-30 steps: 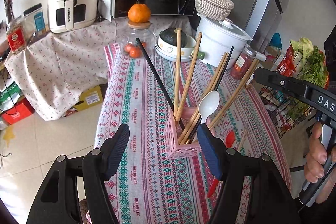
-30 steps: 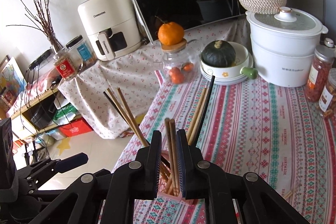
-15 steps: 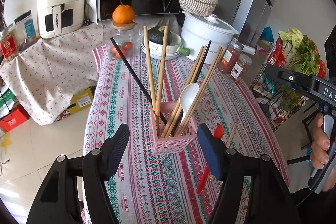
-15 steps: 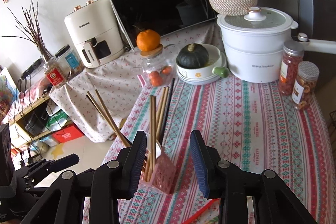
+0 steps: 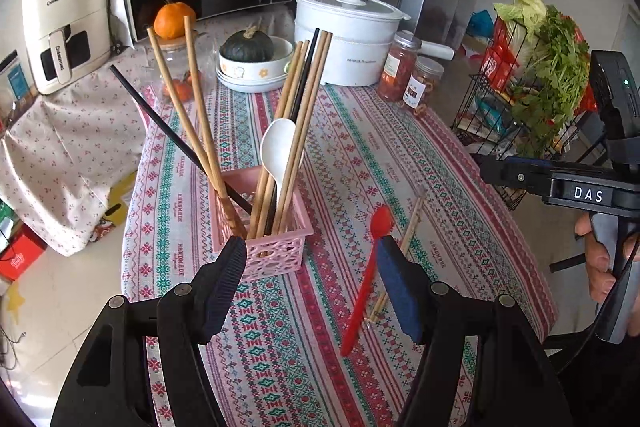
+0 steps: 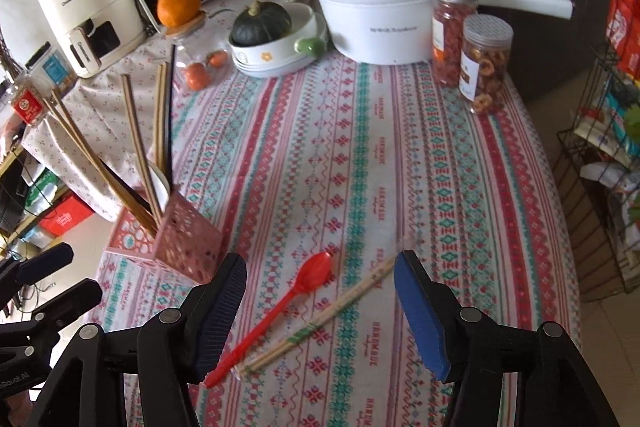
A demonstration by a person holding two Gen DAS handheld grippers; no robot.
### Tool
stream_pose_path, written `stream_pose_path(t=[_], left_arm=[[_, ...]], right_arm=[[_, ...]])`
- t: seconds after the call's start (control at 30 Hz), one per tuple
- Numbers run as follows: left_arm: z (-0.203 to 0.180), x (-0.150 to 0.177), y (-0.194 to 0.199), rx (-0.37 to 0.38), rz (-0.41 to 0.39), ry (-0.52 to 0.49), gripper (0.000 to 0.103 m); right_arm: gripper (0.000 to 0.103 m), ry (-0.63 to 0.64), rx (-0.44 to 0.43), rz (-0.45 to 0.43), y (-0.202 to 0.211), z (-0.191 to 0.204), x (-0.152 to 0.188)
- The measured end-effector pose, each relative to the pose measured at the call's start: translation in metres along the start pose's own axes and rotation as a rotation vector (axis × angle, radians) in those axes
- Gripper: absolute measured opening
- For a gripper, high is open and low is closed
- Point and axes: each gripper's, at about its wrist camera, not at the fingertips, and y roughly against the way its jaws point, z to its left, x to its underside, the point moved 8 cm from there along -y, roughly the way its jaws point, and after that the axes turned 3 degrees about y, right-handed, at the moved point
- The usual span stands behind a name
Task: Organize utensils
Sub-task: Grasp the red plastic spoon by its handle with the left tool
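Observation:
A pink perforated holder [image 5: 276, 259] stands on the patterned tablecloth, filled with several wooden and black chopsticks [image 5: 296, 115] and a white spoon [image 5: 276, 147]; it also shows in the right wrist view [image 6: 180, 239]. A red plastic spoon [image 6: 280, 307] and a pale wrapped chopstick pair [image 6: 336, 307] lie flat on the cloth, right of the holder. My left gripper [image 5: 312, 283] is open and empty just in front of the holder. My right gripper [image 6: 320, 307] is open and empty, with the red spoon and chopstick pair lying between its fingers, below them.
At the table's far end stand a white cooker pot [image 6: 380, 7], two snack jars [image 6: 472, 55], a bowl with a green squash [image 6: 272, 35] and a jar topped with an orange [image 6: 188, 39]. A wire vegetable rack [image 5: 528, 79] stands right of the table.
My right gripper let go of the chopsticks in the holder, opened wide and moved right over the red spoon. My left gripper drew back slightly from the holder.

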Motion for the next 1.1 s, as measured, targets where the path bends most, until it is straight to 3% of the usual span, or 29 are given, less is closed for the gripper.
stream_pose_path(t=[0.13,0.33,0.47,0.6,0.7,0.83,1.1], left_arm=[[-0.022,0.009,-0.021,-0.007,0.071,-0.054,0.07],[-0.065,0.018,-0.057,0.023,0.189,-0.164,0.067],[-0.086,0.018,-0.088,0.037,0.268,-0.188,0.048],[-0.092,0.018,-0.125,-0.007,0.338,-0.206,0.032],[-0.09,0.019,-0.148,-0.048,0.38,-0.206,0.027],[-0.084,0.022,-0.167,-0.091,0.408,-0.208,0.024],[-0.081,0.022,-0.182,-0.102,0.415,-0.199,0.013]], right_arm=[[0.068,-0.043,0.035,0.084,-0.013,-0.029,0.016],[0.07,-0.081,0.085,0.135,-0.02,-0.06,0.026],[0.071,-0.091,0.101,0.158,-0.024,-0.071,0.031],[0.071,-0.11,0.107,0.167,-0.025,-0.08,0.033],[0.071,-0.116,0.107,0.175,-0.026,-0.083,0.035],[0.071,-0.116,0.106,0.184,-0.027,-0.084,0.036],[0.071,-0.119,0.108,0.188,-0.028,-0.086,0.037]])
